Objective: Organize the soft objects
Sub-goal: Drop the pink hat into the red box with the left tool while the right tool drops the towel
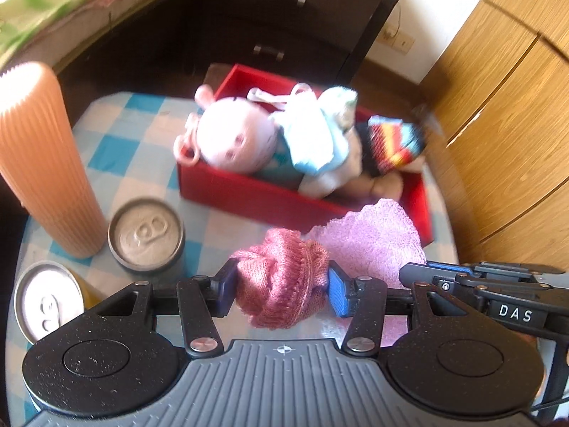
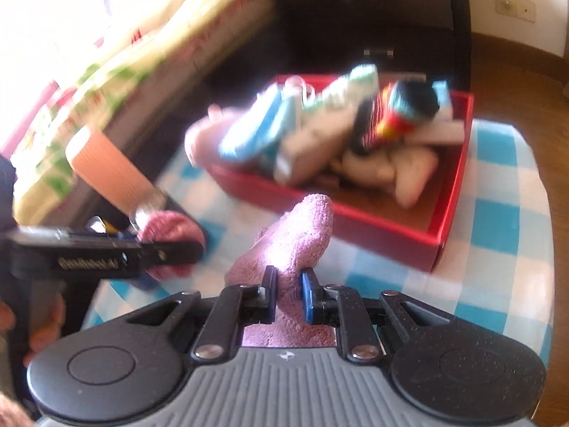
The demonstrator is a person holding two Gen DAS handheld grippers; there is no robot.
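Observation:
My left gripper (image 1: 282, 290) is shut on a bunched pink knitted piece (image 1: 281, 281), held above the checked tablecloth. My right gripper (image 2: 288, 295) is shut on a mauve fluffy cloth (image 2: 291, 242), which stands up between its pads. In the left wrist view that mauve cloth (image 1: 373, 242) lies just right of the knit, with the right gripper (image 1: 416, 274) at its edge. The left gripper (image 2: 170, 245) with the pink knit (image 2: 167, 227) shows at the left of the right wrist view. A red box (image 1: 256, 199) beyond holds a white plush toy (image 1: 234, 138), a light blue garment (image 1: 313, 138) and a striped knit (image 1: 394, 142).
A ribbed orange tumbler (image 1: 46, 163) and two cans (image 1: 145, 235) (image 1: 48, 300) stand on the left of the table (image 1: 135, 163). Behind the table are a dark drawer unit (image 1: 284, 21), a bed at the left (image 1: 53, 3) and a wooden wardrobe (image 1: 508, 106) at the right.

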